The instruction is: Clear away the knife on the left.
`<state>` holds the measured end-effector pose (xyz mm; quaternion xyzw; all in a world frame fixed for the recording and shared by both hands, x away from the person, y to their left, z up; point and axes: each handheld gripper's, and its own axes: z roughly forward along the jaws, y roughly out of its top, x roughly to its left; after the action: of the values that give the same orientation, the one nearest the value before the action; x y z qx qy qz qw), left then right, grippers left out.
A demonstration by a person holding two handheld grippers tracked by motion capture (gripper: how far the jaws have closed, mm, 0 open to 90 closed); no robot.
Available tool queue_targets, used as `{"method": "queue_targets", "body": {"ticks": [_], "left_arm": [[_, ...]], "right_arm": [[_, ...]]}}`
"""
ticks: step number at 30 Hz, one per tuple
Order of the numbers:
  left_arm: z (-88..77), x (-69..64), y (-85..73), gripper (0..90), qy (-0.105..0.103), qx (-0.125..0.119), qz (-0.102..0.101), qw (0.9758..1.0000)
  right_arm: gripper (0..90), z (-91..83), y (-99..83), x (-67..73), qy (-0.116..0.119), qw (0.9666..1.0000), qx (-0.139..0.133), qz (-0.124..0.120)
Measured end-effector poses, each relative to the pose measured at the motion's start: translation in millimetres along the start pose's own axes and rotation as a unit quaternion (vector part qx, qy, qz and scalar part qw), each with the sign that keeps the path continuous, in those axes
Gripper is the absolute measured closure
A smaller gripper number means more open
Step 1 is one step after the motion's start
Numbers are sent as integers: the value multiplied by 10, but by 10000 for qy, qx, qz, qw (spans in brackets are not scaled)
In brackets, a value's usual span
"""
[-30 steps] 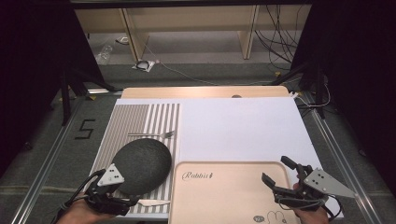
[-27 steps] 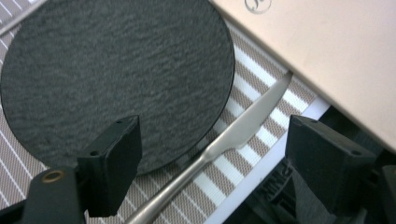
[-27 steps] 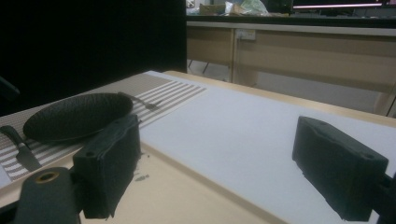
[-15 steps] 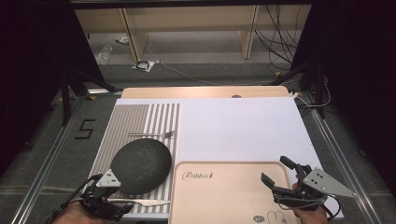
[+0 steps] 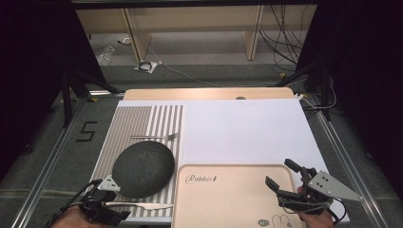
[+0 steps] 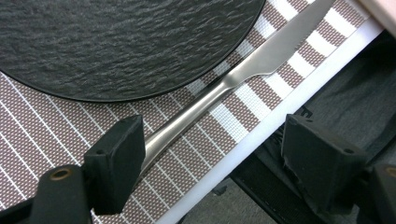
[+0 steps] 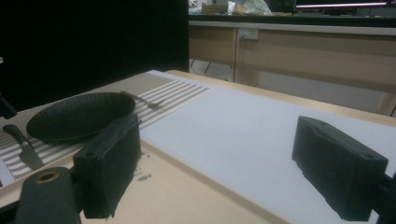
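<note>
The surface (image 5: 247, 128) is covered by a white sheet that stretches ahead of both sets of jaws. A pale wooden tray (image 5: 228, 194) printed with "Rabbit" lies on it, and the right gripper (image 5: 285, 183) hovers over the tray's right part with its jaws wide apart and nothing between them. To the left of the tray lies a striped placemat (image 5: 142, 123), which carries a dark, rough-textured plate (image 5: 142, 167) just ahead of the left gripper (image 5: 102, 209). A steel knife (image 6: 243, 74) lies on the placemat beside the plate's near rim; its handle runs in between the left jaws, which stand apart, the handle close against one jaw and well clear of the other. A fork (image 5: 154, 137) rests on the placemat beyond the plate, far ahead of the left jaws.
</note>
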<state>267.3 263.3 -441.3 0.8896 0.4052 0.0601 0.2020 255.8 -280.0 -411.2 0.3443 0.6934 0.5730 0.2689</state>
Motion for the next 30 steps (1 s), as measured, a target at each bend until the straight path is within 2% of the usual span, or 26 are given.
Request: {"method": "queue_targets", "body": {"ticks": [9, 30], "left_arm": [[86, 84, 41, 233, 20, 169, 42, 9998], [303, 181, 103, 288, -181, 529, 81, 9984]], "right_arm": [[168, -3, 0, -3, 11, 10000, -16, -1], [169, -7, 1, -6, 22, 10000, 18, 0]]}}
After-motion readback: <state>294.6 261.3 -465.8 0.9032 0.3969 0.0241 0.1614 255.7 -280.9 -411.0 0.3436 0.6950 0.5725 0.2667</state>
